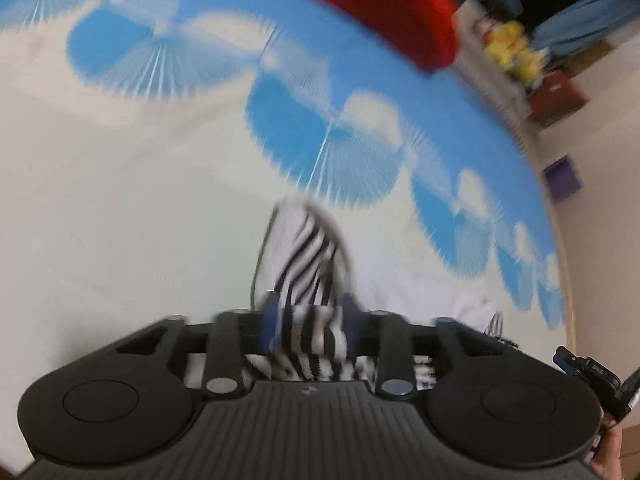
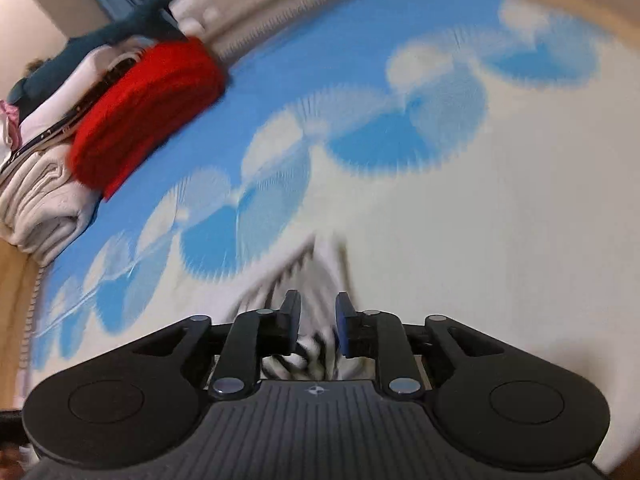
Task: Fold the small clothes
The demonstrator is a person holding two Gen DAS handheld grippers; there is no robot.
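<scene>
A small black-and-white striped garment (image 1: 308, 248) lies on the blue and white sheet (image 1: 120, 200), blurred in both views. In the left wrist view, my left gripper (image 1: 310, 316) has its jaws well apart, with a bunch of the striped cloth loose between the blue pads. In the right wrist view, the same garment (image 2: 320, 264) stretches away from my right gripper (image 2: 318, 316). Its jaws stand a little apart, with a clear gap between the pads and the cloth showing below them.
A red folded item (image 1: 380, 12) (image 2: 148, 108) lies at the far side of the sheet (image 2: 480, 220). Beside it is a pile of folded pale and dark clothes (image 2: 48, 200). Past the bed edge are yellow objects (image 1: 508, 48) and furniture.
</scene>
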